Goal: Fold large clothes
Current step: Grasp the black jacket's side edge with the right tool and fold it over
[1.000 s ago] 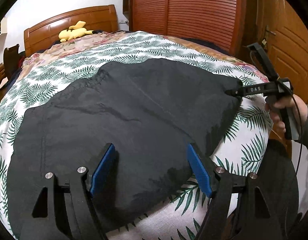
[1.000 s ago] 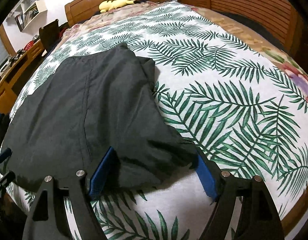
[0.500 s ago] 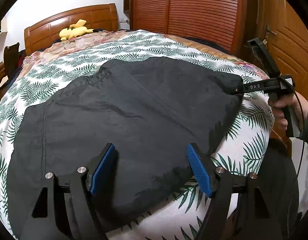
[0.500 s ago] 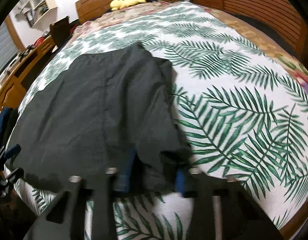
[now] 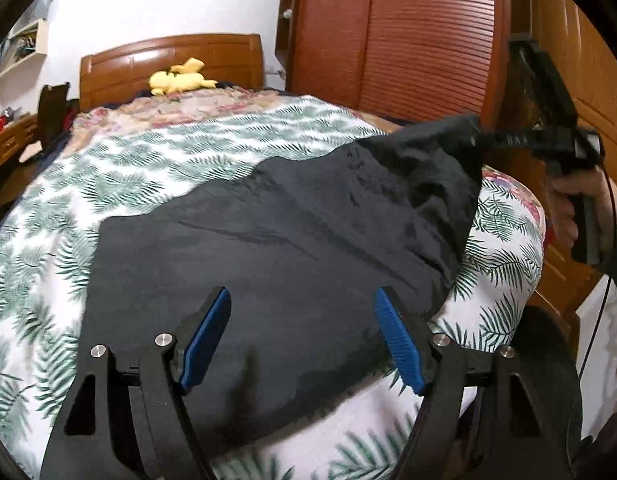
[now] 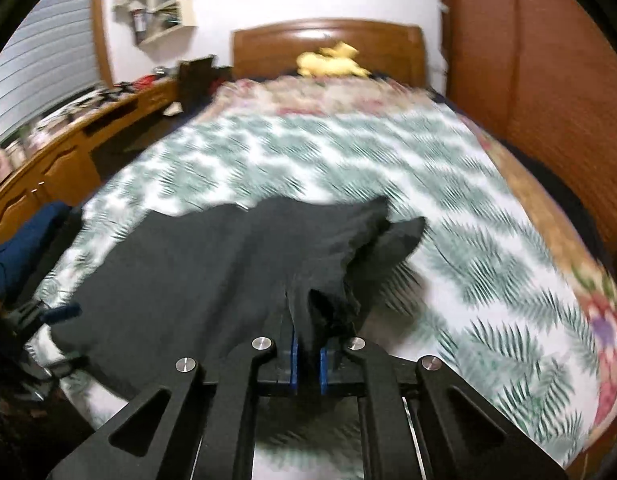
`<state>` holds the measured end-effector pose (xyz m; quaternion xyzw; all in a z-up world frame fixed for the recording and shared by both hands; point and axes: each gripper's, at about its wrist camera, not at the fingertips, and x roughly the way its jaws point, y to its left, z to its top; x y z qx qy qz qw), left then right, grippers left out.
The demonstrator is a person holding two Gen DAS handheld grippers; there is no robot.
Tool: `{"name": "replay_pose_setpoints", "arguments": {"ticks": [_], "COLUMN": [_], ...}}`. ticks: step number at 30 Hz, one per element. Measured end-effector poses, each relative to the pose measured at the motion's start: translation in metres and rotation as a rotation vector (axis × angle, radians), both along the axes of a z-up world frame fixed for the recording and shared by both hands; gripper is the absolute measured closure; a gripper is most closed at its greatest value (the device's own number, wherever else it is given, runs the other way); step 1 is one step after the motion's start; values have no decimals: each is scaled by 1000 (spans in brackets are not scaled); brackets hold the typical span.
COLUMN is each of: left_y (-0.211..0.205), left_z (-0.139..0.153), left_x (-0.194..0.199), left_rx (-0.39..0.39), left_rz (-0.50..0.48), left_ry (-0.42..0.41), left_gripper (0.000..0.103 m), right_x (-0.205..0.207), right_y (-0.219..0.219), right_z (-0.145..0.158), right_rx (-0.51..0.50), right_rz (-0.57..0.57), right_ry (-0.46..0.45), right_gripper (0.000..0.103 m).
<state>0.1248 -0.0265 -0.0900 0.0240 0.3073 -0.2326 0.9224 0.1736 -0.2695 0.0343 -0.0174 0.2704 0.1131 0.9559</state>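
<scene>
A large black garment (image 5: 288, 240) lies spread on the fern-print bedcover (image 5: 120, 184). My left gripper (image 5: 303, 300) hovers open over the garment's near edge, its blue pads wide apart with no cloth pinched between them. In the left wrist view my right gripper (image 5: 478, 140) is at the right, shut on the garment's right corner and holding it up off the bed. In the right wrist view the right gripper (image 6: 307, 344) has a bunched fold of the black garment (image 6: 188, 264) clamped between its blue pads. The lifted cloth drapes down to the bed.
A wooden headboard (image 5: 172, 60) with a yellow plush toy (image 5: 180, 80) stands at the far end. A slatted wooden wardrobe (image 5: 408, 40) lines the right side. A cluttered wooden desk (image 6: 68, 140) runs along the left. A person's hand (image 5: 580, 204) grips the right handle.
The right gripper has closed on the garment's corner and risen, pulling that corner up off the bed. The left gripper stays open and has shifted a little over the near edge.
</scene>
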Motion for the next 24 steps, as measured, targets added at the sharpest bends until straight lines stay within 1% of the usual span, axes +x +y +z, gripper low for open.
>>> {"name": "replay_pose_setpoints", "arguments": {"ticks": [2, 6, 9, 11, 13, 15, 19, 20, 22, 24], "left_y": [14, 45, 70, 85, 93, 102, 113, 114, 114, 113], "left_z": [2, 4, 1, -2, -5, -10, -15, -15, -15, -14], "left_x": [-6, -17, -24, -30, -34, -38, -40, -41, -42, -43], "left_rx": [-6, 0, -37, -48, -46, -42, -37, -38, -40, -42], "left_rz": [16, 79, 116, 145, 166, 186, 213, 215, 216, 214], "left_ry": [-9, -29, -20, -17, -15, -9, 4, 2, -3, -8], "left_gripper": [28, 28, 28, 28, 28, 28, 28, 28, 28, 28], "right_x": [-1, -3, -3, -3, 1, 7, 17, 16, 14, 14], "right_y": [27, 93, 141, 167, 192, 209, 229, 231, 235, 232], "right_z": [13, 30, 33, 28, 17, 1, -33, -39, -41, -37], "right_rx": [-14, -42, -38, -27, -7, -1, -63, -89, -138, -148], "right_rz": [60, 192, 296, 361, 434, 492, 539, 546, 557, 555], "right_ry": [-31, -76, -90, -89, -54, 0, 101, 103, 87, 83], "right_gripper": [97, 97, 97, 97, 97, 97, 96, 93, 86, 72]}}
